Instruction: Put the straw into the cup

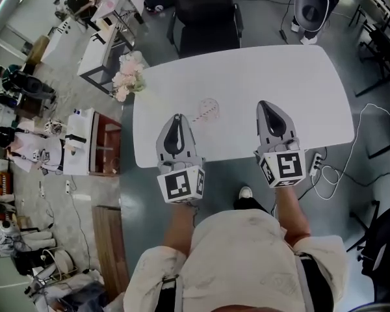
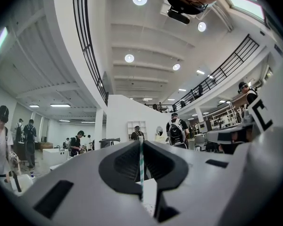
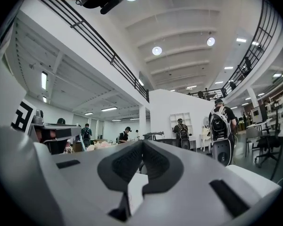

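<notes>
Trouble lies in the thin straw pinched upright in the left gripper: it could swivel and miss the cup on the table ahead. Right gripper, closed and empty, steadies nothing.

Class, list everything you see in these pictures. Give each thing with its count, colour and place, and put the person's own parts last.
Table: one, white, centre of the head view.
Cup: one, clear, on the table.
Straw: one, green-and-white striped, upright in the left gripper.
Pink streak: one, beside the cup; too small to identify.
Flowers: one bunch, pink and white, at the table's far left corner.
Chair: one, black, beyond the table.
Power strip: one, white, on the floor at right.
Bystanders: several, mostly dark clothes, in the hall behind.
Left gripper: one, grey, shut on the straw.
Right gripper: one, grey, shut, nothing between its jaws.
</notes>
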